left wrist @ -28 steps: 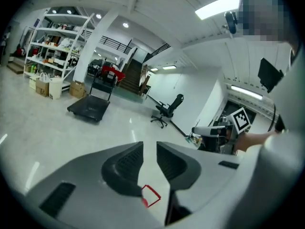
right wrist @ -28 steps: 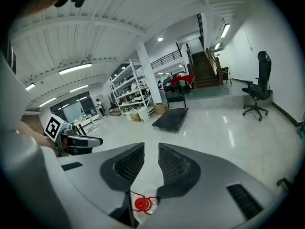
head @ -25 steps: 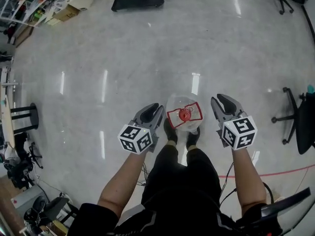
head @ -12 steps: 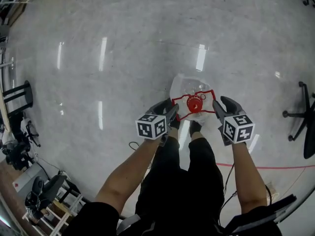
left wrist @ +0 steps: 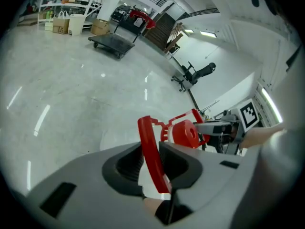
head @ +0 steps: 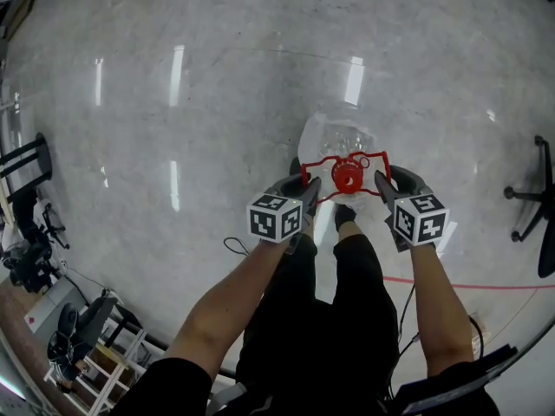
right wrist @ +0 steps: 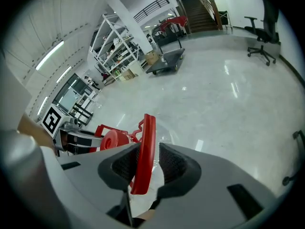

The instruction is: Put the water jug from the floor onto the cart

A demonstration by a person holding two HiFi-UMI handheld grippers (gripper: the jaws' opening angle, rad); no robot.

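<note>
- Two grippers flank the water jug (head: 336,135), each equally near; it stands on the floor (head: 217,102), just far of the person's shoes (head: 344,216).
- At left, the left gripper (left wrist: 151,162) has just been closing its jaws; the pads look pressed on the left bar of the red handle (left wrist: 148,147).
- In the middle the jug is upright, long axis vertical, red cap (head: 347,178) pointing up; the handle spans left to right across the neck.
- At right, the right gripper (right wrist: 145,163) has just been opening its jaws; they straddle the right bar, a slight gap showing; I judge it must clamp before lifting.
</note>
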